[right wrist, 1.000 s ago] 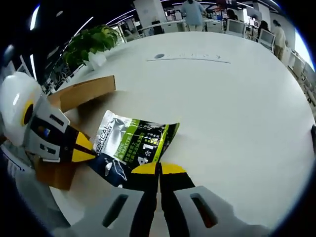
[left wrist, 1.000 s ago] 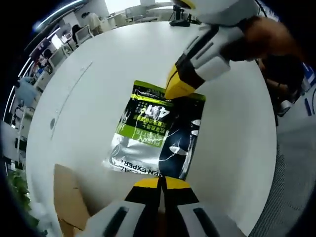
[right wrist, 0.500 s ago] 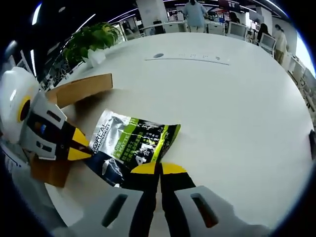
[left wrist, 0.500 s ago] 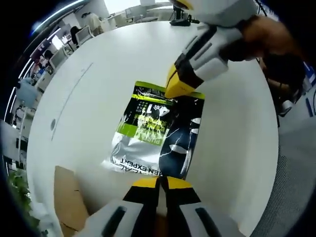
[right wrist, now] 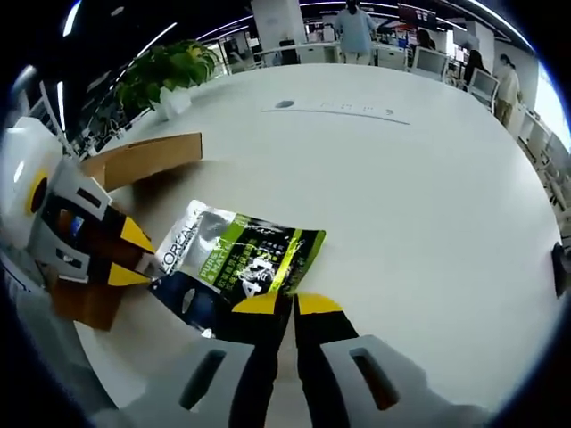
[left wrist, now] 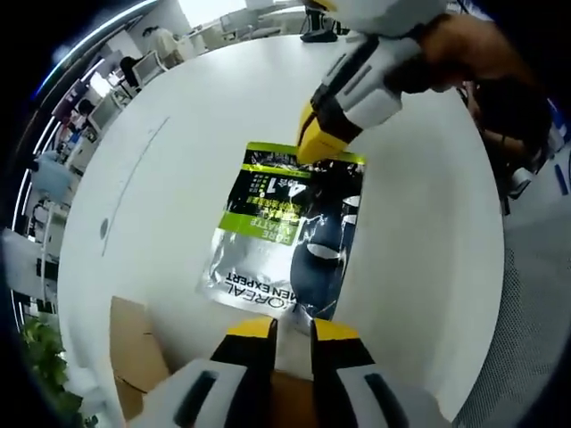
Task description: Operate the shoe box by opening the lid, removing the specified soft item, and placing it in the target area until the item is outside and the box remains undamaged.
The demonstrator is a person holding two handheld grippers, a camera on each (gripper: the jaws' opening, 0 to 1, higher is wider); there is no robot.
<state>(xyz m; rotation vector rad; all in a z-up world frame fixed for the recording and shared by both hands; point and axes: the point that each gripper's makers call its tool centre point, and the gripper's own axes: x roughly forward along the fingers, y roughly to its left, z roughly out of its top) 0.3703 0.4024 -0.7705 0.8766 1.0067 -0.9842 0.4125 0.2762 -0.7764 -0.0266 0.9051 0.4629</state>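
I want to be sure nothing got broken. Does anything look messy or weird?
Nothing stands out. The shiny pouch lies flat on the white table, outside the cardboard box. The left hand-held gripper is open beside one end; the right hand-held gripper is at the other.

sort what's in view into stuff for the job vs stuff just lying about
For the job:
- soft pouch, lying flat on the white table
- cardboard shoe box
- left gripper, jaws parted
- right gripper, jaws nearly closed at the pouch's edge

Just lying about:
- potted plant
- office desks and monitors behind the table
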